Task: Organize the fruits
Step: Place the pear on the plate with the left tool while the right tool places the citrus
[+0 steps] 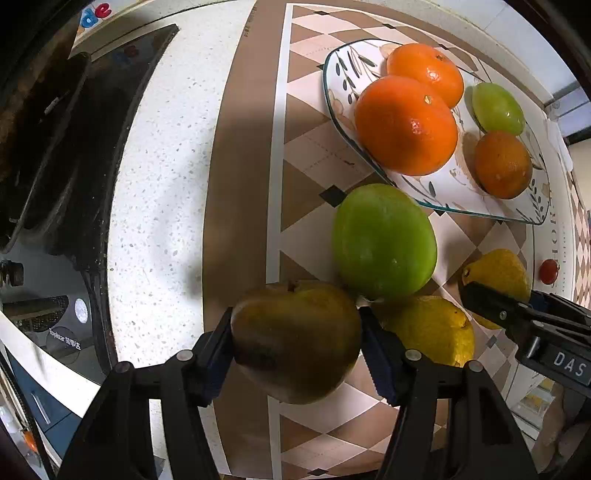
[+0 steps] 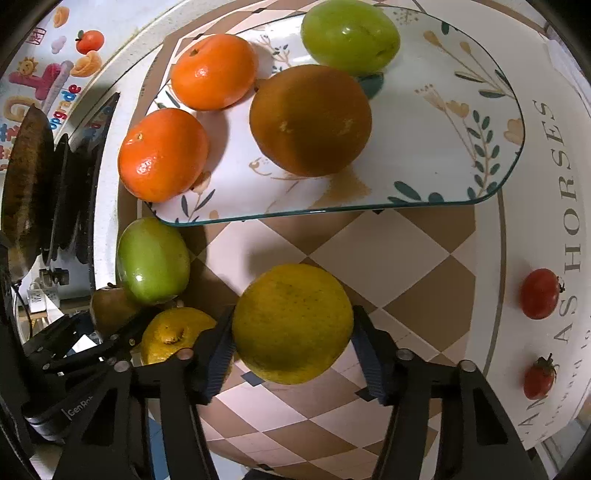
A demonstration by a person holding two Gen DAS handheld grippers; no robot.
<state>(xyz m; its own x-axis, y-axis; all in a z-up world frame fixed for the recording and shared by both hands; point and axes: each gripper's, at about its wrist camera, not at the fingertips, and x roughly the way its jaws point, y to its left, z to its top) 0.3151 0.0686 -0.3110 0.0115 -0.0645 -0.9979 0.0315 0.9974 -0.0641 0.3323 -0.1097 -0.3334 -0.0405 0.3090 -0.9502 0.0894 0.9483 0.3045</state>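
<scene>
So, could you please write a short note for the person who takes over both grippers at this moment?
Left gripper: shut on the brown pear, over the mat's edge.
Right gripper: shut on a yellow citrus, in front of the plate.
On the plate already: two mandarins, one dark orange, one small green fruit.
Still on the mat: green apple, second yellow citrus, two cherry tomatoes.
Left: probably place both held fruits, then the rest.

- left gripper clamps brown pear over checked mat
- green apple just behind, touching
- plate w/ 2 oranges, more fruit
</scene>
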